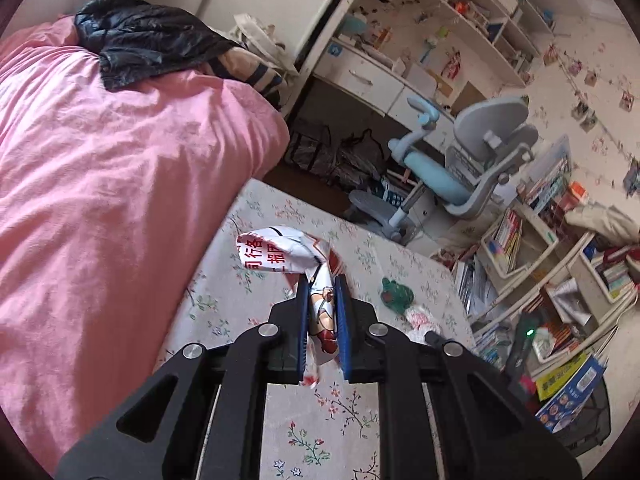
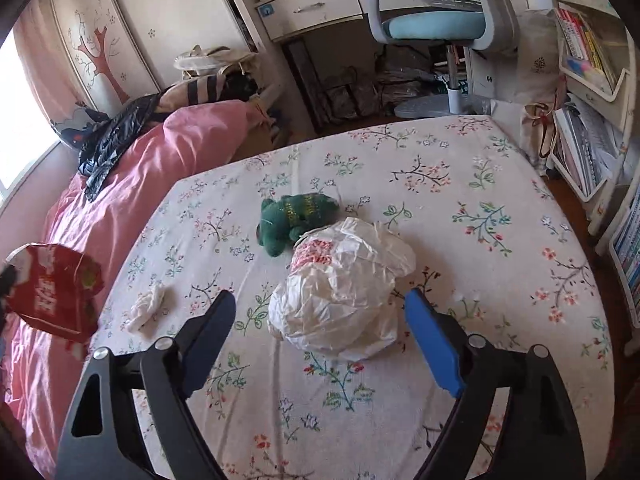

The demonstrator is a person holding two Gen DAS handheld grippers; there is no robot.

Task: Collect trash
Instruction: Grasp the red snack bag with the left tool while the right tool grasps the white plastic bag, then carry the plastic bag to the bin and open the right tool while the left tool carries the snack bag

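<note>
1. Gripping a crumpled wrapper [image 1: 316, 280] between blue pads: left hand-held gripper [image 1: 323, 292], jaws narrow, pressed on the wrapper's lower part.
2. Held clear above the floral bed [image 1: 340, 400], with red printed characters on the wrapper's white upper part; seen from the right wrist as a red crumpled shape [image 2: 56, 288] at the bed's left edge.
3. Standing wide, with nothing between the pads: right hand-held gripper [image 2: 320, 308], above the bed.
4. Lying on the bed just beyond the right gripper's tips: a crumpled white bag [image 2: 344, 292] with faint red print.
5. Touching the bag's far side on the bed: a green plush toy [image 2: 294, 216].
6. Resting on the bed left of the bag, apart from it: a small white tissue wad [image 2: 148, 308].
7. Heaped along the bed's left side: a pink quilt [image 2: 152, 168], with a black jacket [image 2: 112, 136] on its far end.
8. Beyond the bed's far edge: a blue-seated chair [image 2: 432, 20] at a white desk [image 2: 316, 8].
</note>
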